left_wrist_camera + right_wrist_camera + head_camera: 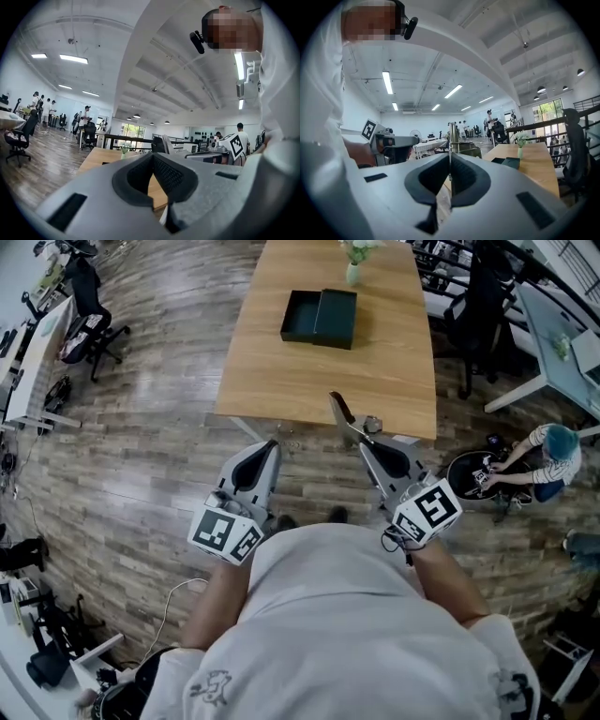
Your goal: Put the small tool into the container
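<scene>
Person in a white shirt is standing at 6 o'clock of a long wooden table, holding both grippers out roughly level toward it. Right gripper is clenching the small tool: in the right gripper view the pads are pressing together on a thin metal piece that is sticking up out of them toward 12 o'clock, with a bulkier metal part just beside it at 3 o'clock. In the head view the tool is poking out of the jaw tips toward 11 o'clock, dark end farthest out and metal part nearer the jaws, showing against the table's near edge. Left gripper is sitting at 9 o'clock of the right one, near but apart. It is released, jaws standing a little apart, with only the tabletop showing through the gap in the left gripper view. Dark green container is lying open on the table at 12 o'clock of the grippers, well apart from the tool, its lid half lying flat at 3 o'clock of the tray half and touching it. Small vase with a plant is standing near the container at 1 o'clock. Black office chair is standing on the wood-plank floor at 9 o'clock of the table. Another person in a striped top is sitting low at 3 o'clock of the right gripper
</scene>
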`<state>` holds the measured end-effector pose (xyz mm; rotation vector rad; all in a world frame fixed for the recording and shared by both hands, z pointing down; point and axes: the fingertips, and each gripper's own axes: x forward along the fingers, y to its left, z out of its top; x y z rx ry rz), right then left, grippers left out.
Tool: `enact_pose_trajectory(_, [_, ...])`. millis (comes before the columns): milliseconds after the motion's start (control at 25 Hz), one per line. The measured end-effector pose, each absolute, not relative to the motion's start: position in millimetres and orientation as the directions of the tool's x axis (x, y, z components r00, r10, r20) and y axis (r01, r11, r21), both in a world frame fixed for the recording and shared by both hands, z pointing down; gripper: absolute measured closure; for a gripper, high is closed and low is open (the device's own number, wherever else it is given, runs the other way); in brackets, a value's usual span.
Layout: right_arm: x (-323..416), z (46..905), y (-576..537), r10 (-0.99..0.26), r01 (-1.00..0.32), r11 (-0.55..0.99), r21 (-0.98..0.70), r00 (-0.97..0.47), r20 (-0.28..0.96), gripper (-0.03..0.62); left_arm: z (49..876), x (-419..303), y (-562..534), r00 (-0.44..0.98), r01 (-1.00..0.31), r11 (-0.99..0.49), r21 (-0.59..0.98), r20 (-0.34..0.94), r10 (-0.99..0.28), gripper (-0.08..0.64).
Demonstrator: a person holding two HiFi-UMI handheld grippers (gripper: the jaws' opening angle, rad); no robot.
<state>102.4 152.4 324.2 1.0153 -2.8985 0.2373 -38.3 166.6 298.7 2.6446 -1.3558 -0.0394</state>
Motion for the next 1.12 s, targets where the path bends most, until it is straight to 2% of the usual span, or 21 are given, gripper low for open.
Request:
enact_pose_trajectory(680, [131.0,342.5,131.1,-0.625,-0.641,0.747,-0.177,-0.768,0.139,0.581,314.2,-10.8,139.3,0.613,-0.784,-0.591,0.19,0.092,-0.785,0.554])
enact_pose_trajectory(1120, [109.4,345.9,83.0,-0.667,-0.69,0.705,-0.167,-0.724,0.177,0.581,316.1,-24.8,74.8,0.683,-0.722,-0.658,0.213,0.067,-0.727,0.554])
